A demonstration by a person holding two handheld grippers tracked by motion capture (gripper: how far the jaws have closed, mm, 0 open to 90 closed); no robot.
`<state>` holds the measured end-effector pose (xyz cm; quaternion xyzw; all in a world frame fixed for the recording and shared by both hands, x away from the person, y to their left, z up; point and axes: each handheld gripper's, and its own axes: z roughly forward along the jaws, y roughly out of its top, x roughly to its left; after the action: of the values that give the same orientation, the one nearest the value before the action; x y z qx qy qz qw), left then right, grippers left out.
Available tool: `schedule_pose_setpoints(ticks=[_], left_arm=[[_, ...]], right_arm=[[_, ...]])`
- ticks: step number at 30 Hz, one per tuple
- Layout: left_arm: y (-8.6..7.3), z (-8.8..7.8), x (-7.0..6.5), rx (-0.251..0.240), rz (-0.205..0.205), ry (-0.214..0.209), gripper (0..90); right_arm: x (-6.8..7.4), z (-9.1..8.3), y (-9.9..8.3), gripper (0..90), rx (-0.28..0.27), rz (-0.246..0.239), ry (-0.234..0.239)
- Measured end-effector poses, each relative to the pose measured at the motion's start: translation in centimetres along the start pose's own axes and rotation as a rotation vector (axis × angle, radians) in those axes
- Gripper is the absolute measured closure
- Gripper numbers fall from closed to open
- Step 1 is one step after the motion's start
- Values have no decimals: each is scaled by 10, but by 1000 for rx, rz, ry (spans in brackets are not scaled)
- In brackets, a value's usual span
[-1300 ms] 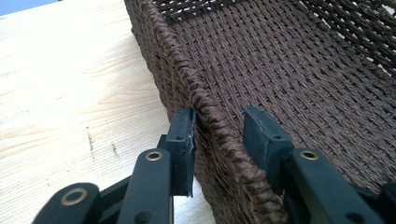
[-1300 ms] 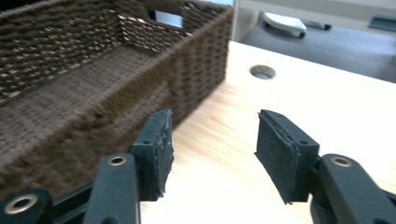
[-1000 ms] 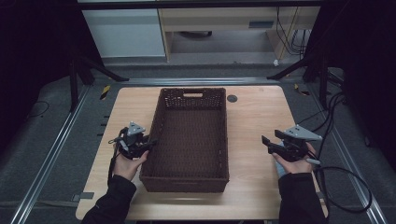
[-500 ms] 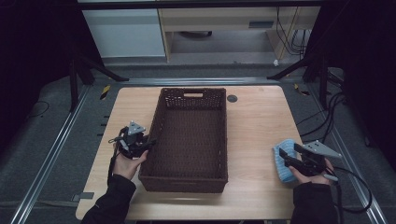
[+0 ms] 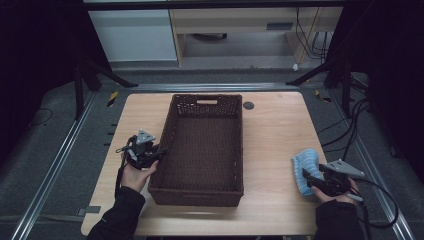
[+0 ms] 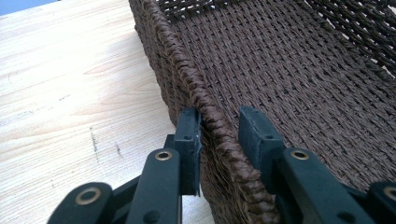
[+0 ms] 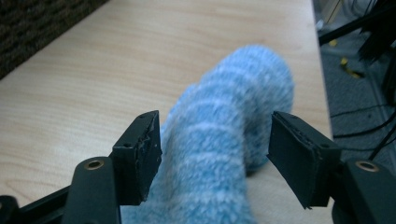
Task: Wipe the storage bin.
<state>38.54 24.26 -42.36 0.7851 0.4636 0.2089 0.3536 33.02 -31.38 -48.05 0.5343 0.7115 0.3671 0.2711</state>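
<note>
A dark brown woven basket [image 5: 206,181] stands empty in the middle of the wooden table [image 5: 275,135]. My left gripper [image 5: 159,154] straddles its left rim; in the left gripper view the braided rim [image 6: 212,121] runs between the pads of the left gripper [image 6: 219,135], which have just closed on it. A fluffy blue striped sock [image 5: 305,161] lies near the table's right edge. My right gripper [image 5: 307,177] is at its near end, open. In the right gripper view the sock [image 7: 233,116] lies between the spread jaws of the right gripper [image 7: 215,140], which have just been opening, pads clear of it.
A small black round mark [image 5: 248,105] sits on the table behind the basket's right corner. Cables [image 5: 350,125] trail over the floor on the right. A metal rail [image 5: 60,150] runs along the left side, and cabinets [image 5: 145,35] stand behind.
My right hand moved down and toward the near right corner; the blue sock came into sight and now lies on the table between opened jaws. The left hand stayed at the basket rim.
</note>
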Motion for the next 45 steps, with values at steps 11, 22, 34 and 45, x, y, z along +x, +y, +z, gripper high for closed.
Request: schedule_pose_setpoints(ticks=[11, 22, 34, 45], left_arm=[[2, 1, 6, 1, 4, -27, 710], [4, 1, 2, 3, -3, -35, 713], [5, 4, -8, 2, 19, -39, 713], [5, 4, -3, 5, 37, -45, 711]], right_arm=[[6, 4, 4, 656, 59, -19, 69], [23, 16, 34, 653, -17, -54, 142], [41, 46, 75, 652, -56, -104, 165], [54, 79, 111, 653, -94, -100, 184]])
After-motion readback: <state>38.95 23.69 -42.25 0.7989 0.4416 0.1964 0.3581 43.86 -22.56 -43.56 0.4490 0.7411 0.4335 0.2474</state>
